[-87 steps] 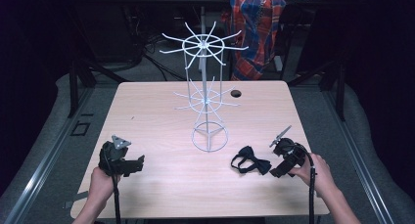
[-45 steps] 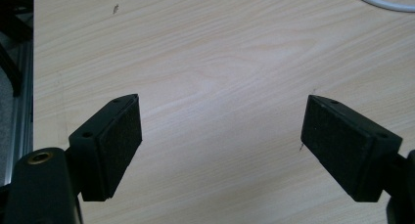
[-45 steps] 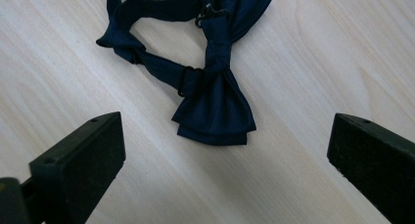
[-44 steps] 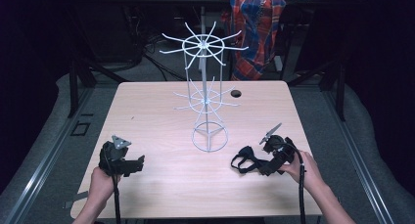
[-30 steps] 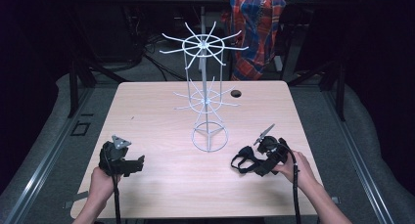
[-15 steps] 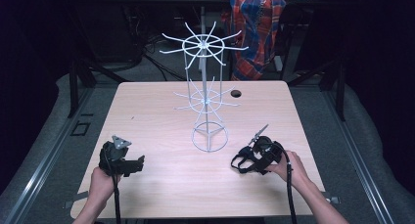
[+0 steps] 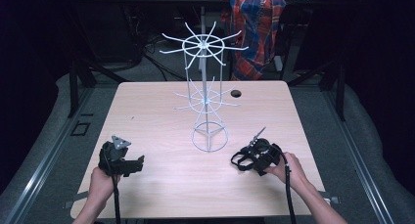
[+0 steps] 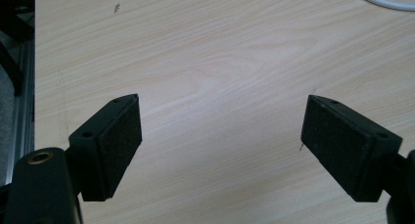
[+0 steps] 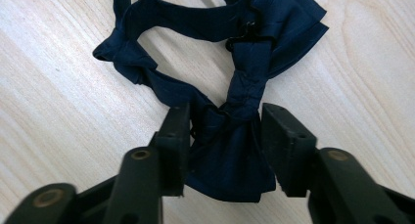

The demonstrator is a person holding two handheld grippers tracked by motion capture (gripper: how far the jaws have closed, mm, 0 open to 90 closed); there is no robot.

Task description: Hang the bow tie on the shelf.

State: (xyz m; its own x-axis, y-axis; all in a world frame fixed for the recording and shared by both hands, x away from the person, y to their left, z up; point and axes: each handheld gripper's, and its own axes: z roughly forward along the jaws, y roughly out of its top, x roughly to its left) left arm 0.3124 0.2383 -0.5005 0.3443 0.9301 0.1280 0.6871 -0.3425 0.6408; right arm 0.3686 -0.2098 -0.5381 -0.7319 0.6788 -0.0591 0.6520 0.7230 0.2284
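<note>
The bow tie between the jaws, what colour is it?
Dark navy blue, plain with no pattern; the bow tie shows best in the right gripper view.

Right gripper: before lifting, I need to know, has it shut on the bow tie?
Not fully. The right gripper straddles the navy bow tie; one pad touches it, a slight gap remains at the other.

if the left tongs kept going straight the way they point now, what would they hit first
Probably the base ring of the white wire display rack. The open left tongs face bare light wood table, with a white curve at the top right edge. Depth is unclear, so they might touch the table first.
</note>
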